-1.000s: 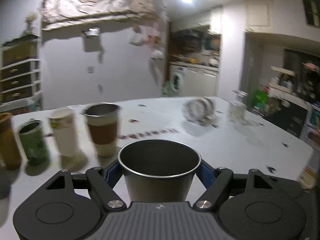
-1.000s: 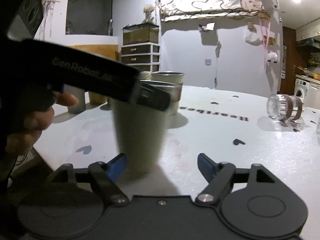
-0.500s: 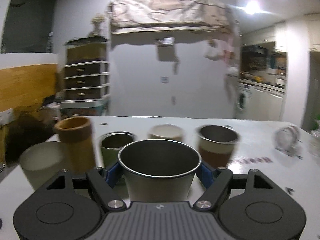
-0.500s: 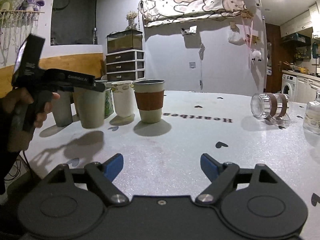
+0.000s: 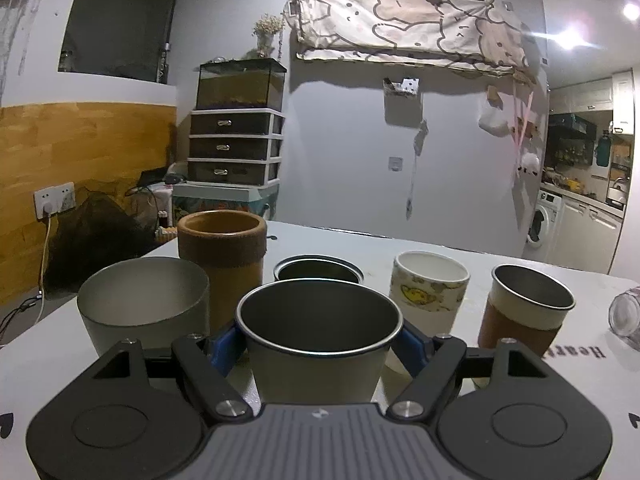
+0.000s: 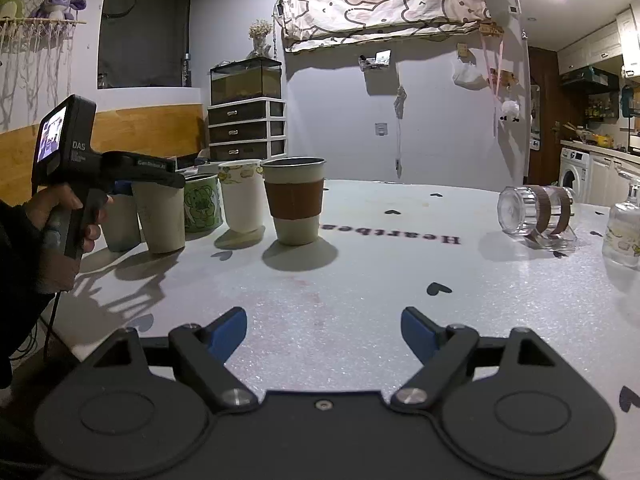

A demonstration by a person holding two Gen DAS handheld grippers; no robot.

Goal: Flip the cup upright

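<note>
My left gripper (image 5: pixel 318 346) is shut on an upright grey metal cup (image 5: pixel 318 344), mouth up, held at the left end of a row of cups. In the right wrist view the same cup (image 6: pixel 160 216) stands with its base on or just above the white table (image 6: pixel 360 272), the left gripper (image 6: pixel 120 168) still around it. My right gripper (image 6: pixel 324 330) is open and empty, low over the table's near part. A clear glass (image 6: pixel 532 210) lies on its side at the far right.
Behind the held cup stand a grey cup (image 5: pixel 144 308), a brown cork cup (image 5: pixel 222 260), a green mug (image 5: pixel 316 272), a white printed cup (image 5: pixel 428 296) and a sleeved metal cup (image 5: pixel 524 308). A small glass bottle (image 6: pixel 624 224) stands at the right edge.
My left gripper has carried the metal cup leftward and set it down low at the left end of the row. My right gripper has stayed open and pulled back slightly.
</note>
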